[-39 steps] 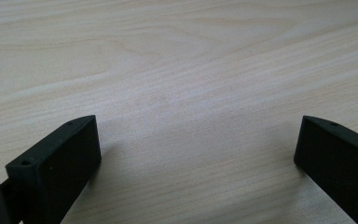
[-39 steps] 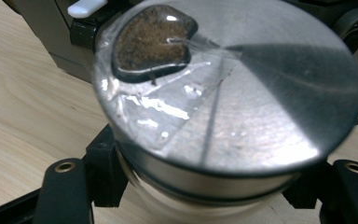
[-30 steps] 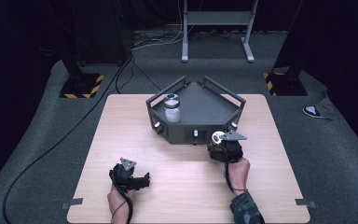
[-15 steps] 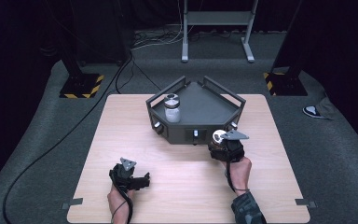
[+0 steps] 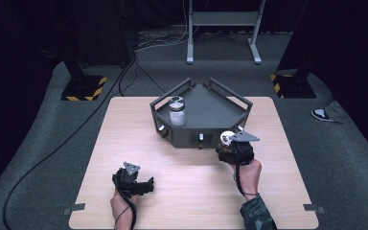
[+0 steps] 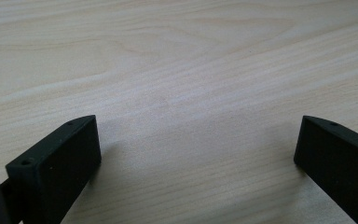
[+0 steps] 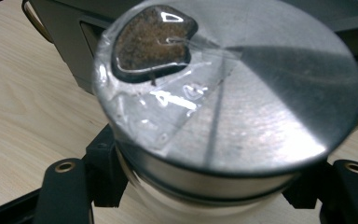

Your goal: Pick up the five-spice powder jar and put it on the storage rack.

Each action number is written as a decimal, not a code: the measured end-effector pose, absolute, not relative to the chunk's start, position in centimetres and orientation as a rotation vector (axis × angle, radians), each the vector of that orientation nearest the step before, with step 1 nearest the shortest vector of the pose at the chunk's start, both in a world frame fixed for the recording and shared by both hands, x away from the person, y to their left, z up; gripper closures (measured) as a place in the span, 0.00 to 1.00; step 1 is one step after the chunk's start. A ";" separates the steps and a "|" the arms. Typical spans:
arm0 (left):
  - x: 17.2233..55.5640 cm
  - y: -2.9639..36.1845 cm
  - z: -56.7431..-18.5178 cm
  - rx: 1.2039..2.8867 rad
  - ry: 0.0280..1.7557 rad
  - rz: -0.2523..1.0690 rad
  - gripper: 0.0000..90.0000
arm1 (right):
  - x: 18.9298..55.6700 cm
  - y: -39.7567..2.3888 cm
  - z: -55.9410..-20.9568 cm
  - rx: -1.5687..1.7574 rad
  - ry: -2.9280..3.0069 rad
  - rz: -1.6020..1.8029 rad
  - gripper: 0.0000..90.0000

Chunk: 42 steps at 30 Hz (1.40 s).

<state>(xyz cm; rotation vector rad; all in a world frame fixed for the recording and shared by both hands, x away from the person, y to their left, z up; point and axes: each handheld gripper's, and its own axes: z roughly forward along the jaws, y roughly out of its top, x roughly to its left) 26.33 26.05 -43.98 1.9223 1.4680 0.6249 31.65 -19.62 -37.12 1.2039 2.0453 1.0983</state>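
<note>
A dark grey five-sided tray stands at the back middle of the wooden table. A clear jar with a metal lid sits upright in its left part. My right gripper is just in front of the tray's right front wall, shut on a second jar. In the right gripper view that jar's silver lid, with a brown patch under clear tape, sits between the black jaws. My left gripper rests near the table's front left. Its jaws stand wide apart over bare wood, open and holding nothing.
The tray has raised handle bars along its sides and knobs on its front wall. Bare wood lies left of the tray. Cables and stand bases sit on the grey floor around the table.
The right gripper with its jar has edged slightly toward the tray's front wall. The left gripper has stayed put.
</note>
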 end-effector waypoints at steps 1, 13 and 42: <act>26.3 26.0 -44.0 1.922 1.468 0.625 0.00 | 31.6 -19.7 -37.1 1.203 2.043 1.100 0.34; 26.3 26.0 -44.0 1.922 1.468 0.624 0.00 | 31.3 -20.6 -35.9 1.197 2.031 1.119 0.34; 26.3 26.1 -44.0 1.922 1.468 0.622 0.00 | 31.5 -20.5 -32.4 1.150 2.018 1.126 0.34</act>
